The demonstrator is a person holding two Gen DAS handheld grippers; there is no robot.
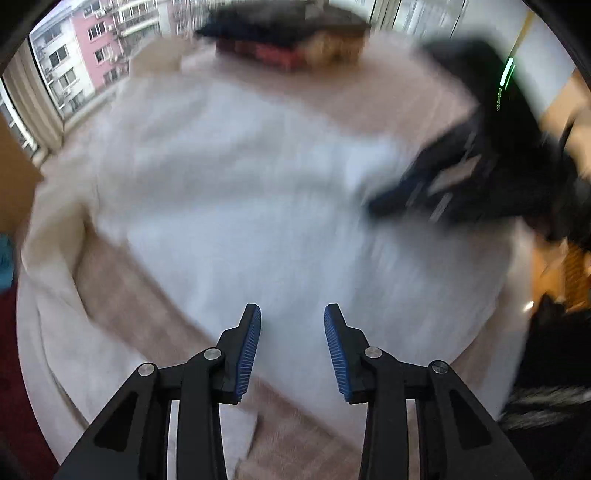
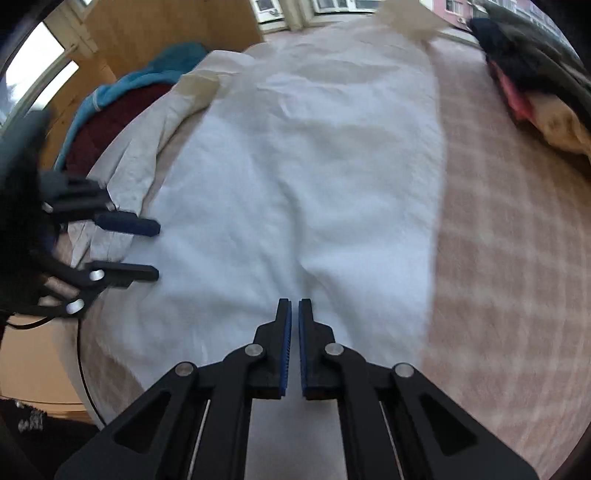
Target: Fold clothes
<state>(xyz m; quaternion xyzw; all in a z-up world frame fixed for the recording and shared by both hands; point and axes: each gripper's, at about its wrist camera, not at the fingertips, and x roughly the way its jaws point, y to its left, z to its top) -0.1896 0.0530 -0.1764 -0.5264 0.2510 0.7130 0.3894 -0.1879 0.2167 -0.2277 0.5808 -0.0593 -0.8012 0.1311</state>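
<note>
Both grippers hang over one white garment [image 2: 295,177] spread flat on a bed. Held with its blue-padded fingers well apart and nothing between them, the left gripper [image 1: 292,314] hovers above the garment's near part; in the right wrist view it [image 2: 147,251] shows at the garment's left edge, beside a cream sleeve [image 2: 147,147] lying on the cover. Nearly closed, the right gripper [image 2: 294,306] keeps only a thin slit between its pads, above a crease near the garment's near edge; I cannot tell whether any cloth is pinched in that slit. In the left wrist view it [image 1: 388,201] is a blurred dark shape over the garment's right side. Counted: two grippers, one spread garment, one stack of folded clothes [image 2: 532,74] at the bed's far right corner, dark on top with pink and cream below, and one loose heap of teal and maroon cloth [image 2: 122,96] past the left edge. A pink and white checked bedcover [image 2: 509,240] carries everything. Windows [image 1: 74,74] along the far side show a pink apartment block, and a wooden panel [image 2: 166,26] stands past the left edge.
</note>
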